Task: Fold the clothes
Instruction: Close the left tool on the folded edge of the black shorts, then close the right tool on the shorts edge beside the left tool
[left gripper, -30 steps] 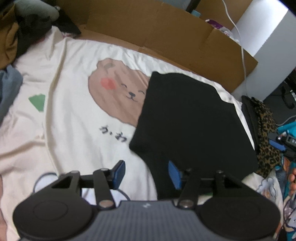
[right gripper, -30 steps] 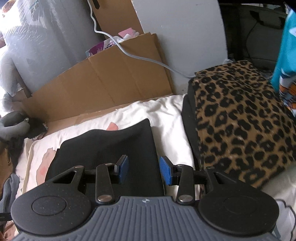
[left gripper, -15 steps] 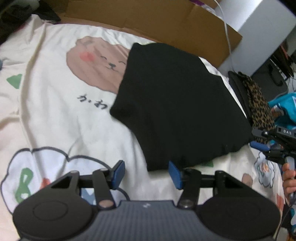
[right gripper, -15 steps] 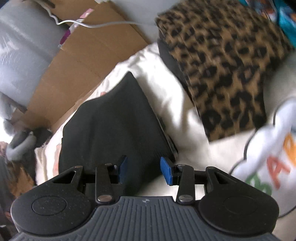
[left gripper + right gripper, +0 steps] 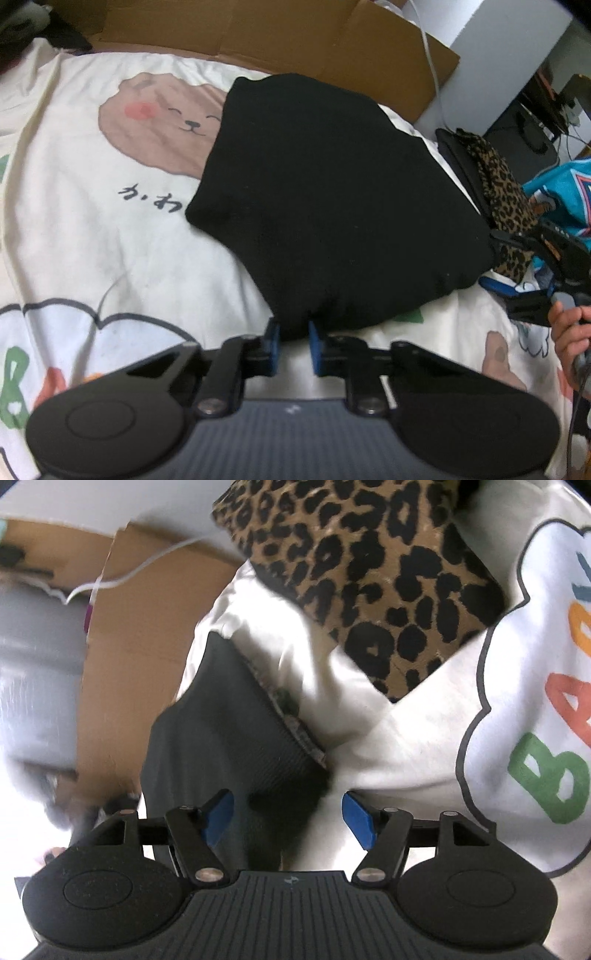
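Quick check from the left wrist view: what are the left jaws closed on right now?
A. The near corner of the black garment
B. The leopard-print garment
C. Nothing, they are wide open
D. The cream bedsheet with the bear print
A: the left gripper has just been closing, and its blue pads pinch the near corner of the black garment, whose fabric shows between them.

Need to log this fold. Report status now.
Left gripper just closed on the black garment's near corner. Right gripper just opened, straddling its other corner, not gripping. Leopard-print garment lies close beside.
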